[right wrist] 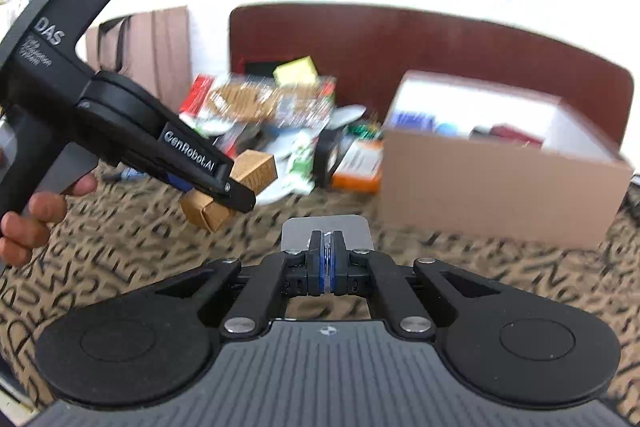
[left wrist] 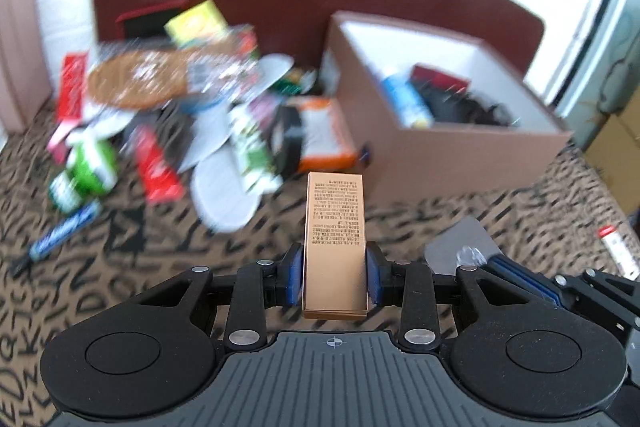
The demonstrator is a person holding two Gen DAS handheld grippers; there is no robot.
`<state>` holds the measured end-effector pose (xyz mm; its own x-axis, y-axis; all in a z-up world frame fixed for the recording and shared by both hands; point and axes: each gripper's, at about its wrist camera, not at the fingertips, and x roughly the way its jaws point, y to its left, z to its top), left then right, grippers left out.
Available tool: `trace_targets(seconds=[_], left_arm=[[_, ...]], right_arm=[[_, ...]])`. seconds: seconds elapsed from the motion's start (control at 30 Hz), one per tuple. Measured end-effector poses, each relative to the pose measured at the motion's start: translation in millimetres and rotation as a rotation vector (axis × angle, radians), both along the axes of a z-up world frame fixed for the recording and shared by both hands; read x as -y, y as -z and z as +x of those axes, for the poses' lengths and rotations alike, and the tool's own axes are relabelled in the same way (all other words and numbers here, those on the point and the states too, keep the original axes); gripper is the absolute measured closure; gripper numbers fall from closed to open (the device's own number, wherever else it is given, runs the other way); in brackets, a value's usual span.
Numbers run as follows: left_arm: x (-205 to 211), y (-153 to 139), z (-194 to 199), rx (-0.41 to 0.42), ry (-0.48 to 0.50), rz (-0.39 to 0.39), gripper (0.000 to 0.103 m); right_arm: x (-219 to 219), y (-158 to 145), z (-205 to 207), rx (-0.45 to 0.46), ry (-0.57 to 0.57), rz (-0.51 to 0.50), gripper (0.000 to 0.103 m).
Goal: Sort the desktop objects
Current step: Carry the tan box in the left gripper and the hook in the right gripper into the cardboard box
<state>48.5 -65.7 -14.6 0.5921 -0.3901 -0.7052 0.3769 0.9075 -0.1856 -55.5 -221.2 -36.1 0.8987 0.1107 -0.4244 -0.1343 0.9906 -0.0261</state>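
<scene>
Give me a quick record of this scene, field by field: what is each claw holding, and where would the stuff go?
Left gripper: shut on a gold box
Right gripper: shut on a flat grey packet
Surface: patterned cloth
Unsorted: blurred pile of packets and tubes
Likely destination: open cardboard box, some items already inside
</scene>
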Motion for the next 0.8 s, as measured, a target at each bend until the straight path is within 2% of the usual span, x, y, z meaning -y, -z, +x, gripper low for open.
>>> trace_targets(seconds=[0.2,0.43,0.63,0.8], left_arm=[[42,-33,20,0.048,0.052,-0.033,0.072],[94,-52,56,0.054,0.088,-0.048,0.072],[141,-56,107,0.021,0.116,-0.043,0.072],[177,-39,156,-0.026,0.114,-0.005,0.072]], right_arm=[[35,-36,20,0.107,0.061,-0.019,0.100],[75,-59,58,0.166,0.135,-0.058,0.100],[119,-69,107,0.141,0.202,-0.073,0.100],[150,-60,147,0.068,0.256,-0.082,0.100]])
